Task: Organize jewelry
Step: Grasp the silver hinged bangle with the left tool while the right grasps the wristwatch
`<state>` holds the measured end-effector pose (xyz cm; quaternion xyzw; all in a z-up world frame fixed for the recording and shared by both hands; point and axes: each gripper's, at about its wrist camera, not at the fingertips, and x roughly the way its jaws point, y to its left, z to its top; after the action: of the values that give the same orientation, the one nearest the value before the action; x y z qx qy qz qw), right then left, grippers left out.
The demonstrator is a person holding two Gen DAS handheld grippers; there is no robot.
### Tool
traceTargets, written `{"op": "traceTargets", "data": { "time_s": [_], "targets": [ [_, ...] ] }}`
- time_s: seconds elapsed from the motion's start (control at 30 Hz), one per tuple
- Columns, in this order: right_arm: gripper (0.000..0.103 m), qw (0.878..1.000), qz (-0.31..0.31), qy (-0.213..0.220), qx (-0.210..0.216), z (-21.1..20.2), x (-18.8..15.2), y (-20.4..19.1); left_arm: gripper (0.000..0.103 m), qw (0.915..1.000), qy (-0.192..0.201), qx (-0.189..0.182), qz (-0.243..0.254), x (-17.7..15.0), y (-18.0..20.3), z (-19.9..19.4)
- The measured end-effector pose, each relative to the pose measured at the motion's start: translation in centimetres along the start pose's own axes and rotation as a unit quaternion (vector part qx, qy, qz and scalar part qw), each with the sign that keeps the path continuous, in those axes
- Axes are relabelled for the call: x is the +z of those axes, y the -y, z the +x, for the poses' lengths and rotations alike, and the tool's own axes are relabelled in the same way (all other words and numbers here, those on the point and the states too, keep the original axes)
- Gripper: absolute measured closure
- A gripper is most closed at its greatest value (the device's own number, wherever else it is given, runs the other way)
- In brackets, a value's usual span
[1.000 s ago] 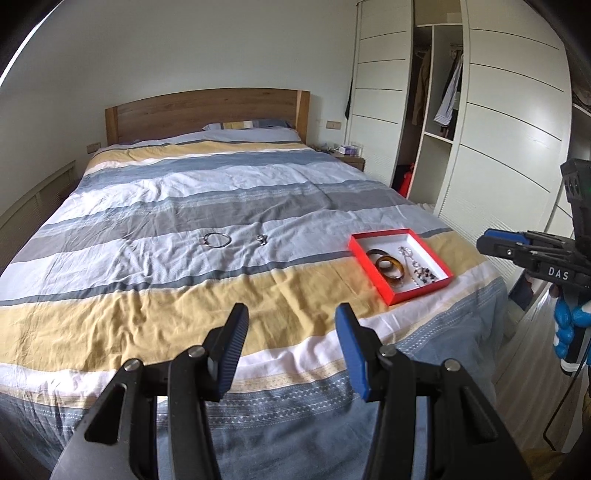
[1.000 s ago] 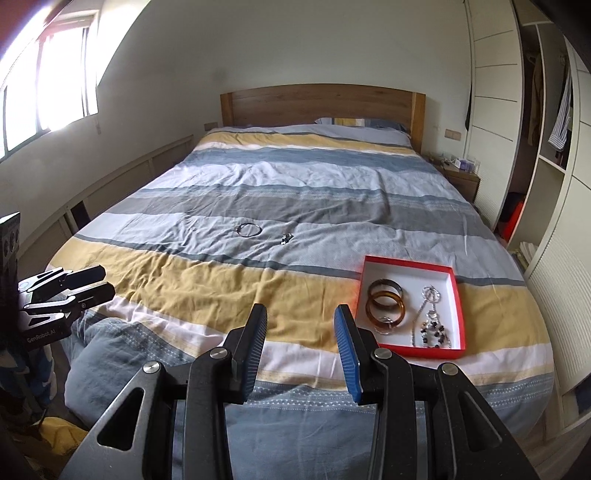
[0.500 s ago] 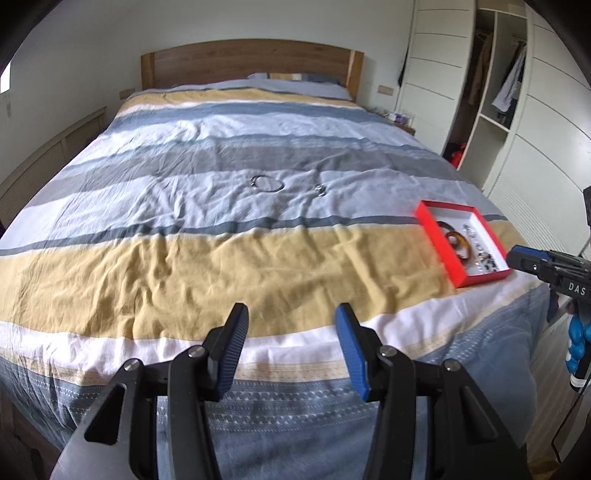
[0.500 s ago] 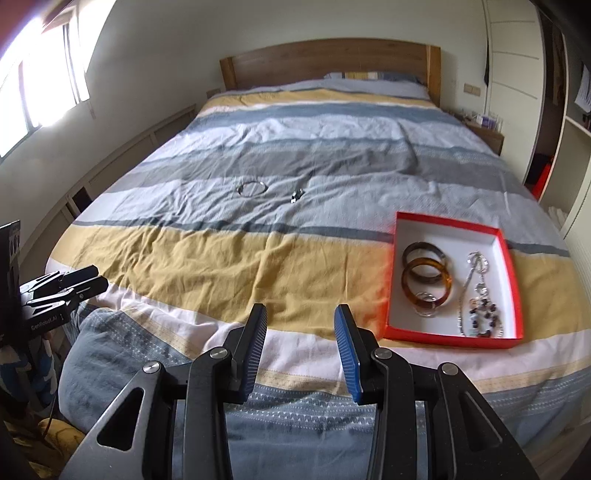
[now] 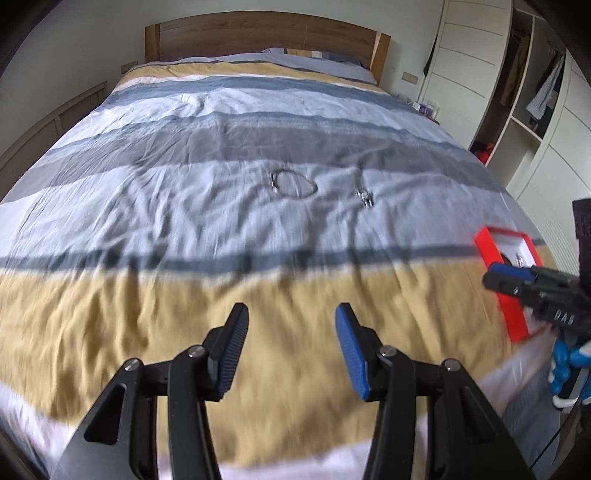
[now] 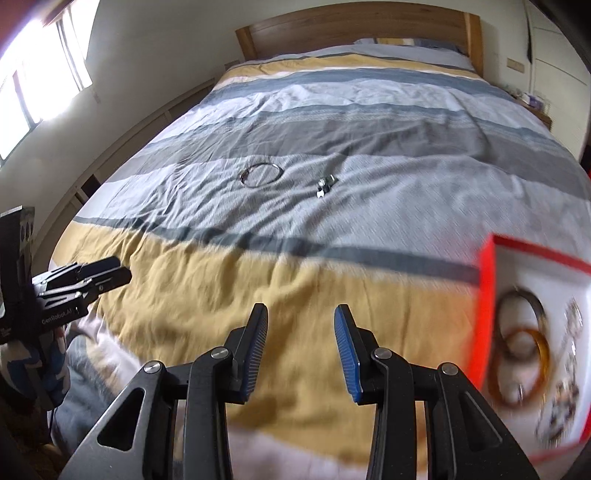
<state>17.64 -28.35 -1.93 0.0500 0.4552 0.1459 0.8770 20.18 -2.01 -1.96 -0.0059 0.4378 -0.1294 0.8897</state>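
A thin silver bracelet (image 5: 293, 184) (image 6: 260, 174) and a small silver piece (image 5: 365, 195) (image 6: 324, 184) lie on the pale blue stripe of the bed. A red-rimmed white tray (image 5: 496, 258) (image 6: 484, 306) sits at the right on the yellow stripe, with two bangles (image 6: 522, 332) and beaded jewelry inside. My left gripper (image 5: 290, 325) hangs open and empty over the yellow stripe, short of the bracelet. My right gripper (image 6: 300, 325) is open and empty too, left of the tray. Each gripper shows at the edge of the other's view: the right one (image 5: 517, 280), the left one (image 6: 99, 273).
The striped duvet (image 5: 221, 229) covers a bed with a wooden headboard (image 5: 258, 33). White wardrobes with open shelves and hanging clothes (image 5: 517, 92) stand to the right, next to a bedside table (image 6: 532, 103). A bright window (image 6: 40, 74) is on the left wall.
Both grippers have come forward and down over the bed, and the bracelet and small piece look larger. The tray has slid toward the right edge of both views. Jaw gaps are unchanged.
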Motion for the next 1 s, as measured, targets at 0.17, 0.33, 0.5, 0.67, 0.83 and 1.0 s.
{"op": "traceTargets", "data": {
  "time_s": [0.17,0.33,0.5,0.67,0.83,1.0],
  "targets": [
    [0.066,1.000,-0.017,0.006,0.017,5.1,4.9,0.3,0.057,0.9999,0.009,-0.012,-0.008,5.6,-1.0,5.2],
    [0.067,0.999,-0.024,0.010,0.022,9.4,8.5,1.3,0.057,0.9995,0.002,-0.016,-0.029,9.2,-2.0,10.9],
    [0.067,1.000,-0.020,0.013,0.017,12.9,11.2,2.7,0.057,0.9990,-0.016,-0.011,-0.040,11.0,-2.7,15.6],
    [0.067,1.000,-0.013,0.010,0.015,15.8,12.7,3.7,0.059,0.9991,-0.023,-0.006,-0.036,11.8,-2.9,18.4],
    [0.067,1.000,-0.010,0.001,0.010,17.9,13.1,4.3,0.063,0.9993,-0.026,0.000,-0.028,12.0,-2.8,19.9],
    [0.070,1.000,-0.007,-0.006,0.010,19.3,12.9,4.5,0.072,0.9993,-0.024,0.002,-0.027,12.0,-2.9,20.6]
  ]
}}
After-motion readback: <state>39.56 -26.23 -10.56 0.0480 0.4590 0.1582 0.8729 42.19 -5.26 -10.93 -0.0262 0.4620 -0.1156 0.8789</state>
